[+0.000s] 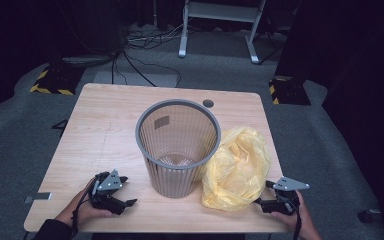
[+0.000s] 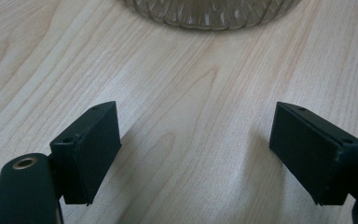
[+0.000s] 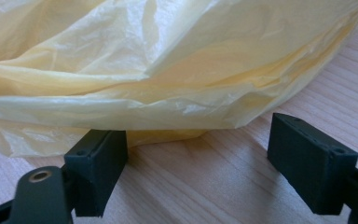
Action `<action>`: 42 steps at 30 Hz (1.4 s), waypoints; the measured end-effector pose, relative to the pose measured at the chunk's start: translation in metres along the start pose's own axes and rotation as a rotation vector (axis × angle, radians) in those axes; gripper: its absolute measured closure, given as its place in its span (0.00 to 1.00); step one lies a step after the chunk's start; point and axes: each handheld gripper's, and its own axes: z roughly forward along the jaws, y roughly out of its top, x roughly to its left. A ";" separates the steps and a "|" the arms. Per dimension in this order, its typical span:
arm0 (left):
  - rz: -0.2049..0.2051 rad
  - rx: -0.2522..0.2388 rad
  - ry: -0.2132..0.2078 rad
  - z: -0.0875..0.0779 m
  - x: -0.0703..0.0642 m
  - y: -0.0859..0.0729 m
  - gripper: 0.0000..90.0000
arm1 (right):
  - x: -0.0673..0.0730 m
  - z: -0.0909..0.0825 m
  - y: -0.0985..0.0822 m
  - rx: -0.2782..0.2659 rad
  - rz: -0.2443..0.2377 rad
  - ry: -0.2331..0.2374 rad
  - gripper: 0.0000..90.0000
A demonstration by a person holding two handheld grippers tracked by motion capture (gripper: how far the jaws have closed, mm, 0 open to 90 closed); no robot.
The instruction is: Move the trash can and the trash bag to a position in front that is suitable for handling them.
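Two grippers parked at near edge, bag and bin between

Two grippers are seen low on the wooden table, each held in a hand at the near edge. Left gripper: jaws spread wide, nothing between the pads; bare wood is seen in the gap in the left gripper view. Grey ribbed bin stands upright ahead of it and to its right, apart from the jaws; the bin's base is seen straight ahead of the jaws in that view, w/ open tabletop between.

Right gripper: jaws also wide, nothing clamped. Yellow plastic bag lies crumpled on the table right in front of it, just beside the bin and seemingly touching its right side. In the right gripper view the bag is seen just beyond the pad tips; its lower edge hangs over the left-hand pad's tip, contact can't be told. Right-hand pad is clear of it, w/ wood beneath.

Both hands rest near the table's front edge, approx. level w/ each other, well apart, bin and bag between them.
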 end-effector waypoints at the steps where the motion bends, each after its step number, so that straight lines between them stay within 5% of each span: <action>1: -0.001 0.000 0.002 0.000 0.000 0.000 0.18 | 0.000 0.000 0.000 0.000 0.000 0.000 0.22; 5: -0.001 0.001 0.002 0.000 0.000 0.000 0.18 | 0.000 -0.001 0.000 0.015 -0.020 0.017 0.19; 9: -0.005 -0.003 0.002 0.000 0.000 -0.001 0.18 | 0.000 -0.008 0.004 0.087 -0.064 0.040 0.21; 13: -0.005 -0.001 0.006 -0.001 -0.001 -0.001 0.18 | 0.000 -0.024 0.013 0.058 -0.076 0.063 0.20; 17: -0.005 -0.001 0.006 -0.001 -0.001 -0.001 0.18 | 0.001 -0.038 0.020 0.086 -0.121 0.052 0.19; 19: -0.005 -0.001 0.005 -0.001 -0.001 -0.001 0.18 | 0.003 -0.043 0.020 0.096 -0.149 0.086 0.19; 28: -0.004 -0.001 0.004 -0.001 0.000 -0.001 0.18 | 0.001 -0.063 0.026 0.017 -0.183 0.173 0.20; 42: -0.004 -0.002 0.004 -0.001 0.000 -0.001 0.18 | -0.001 -0.066 0.048 -0.010 -0.254 0.116 0.23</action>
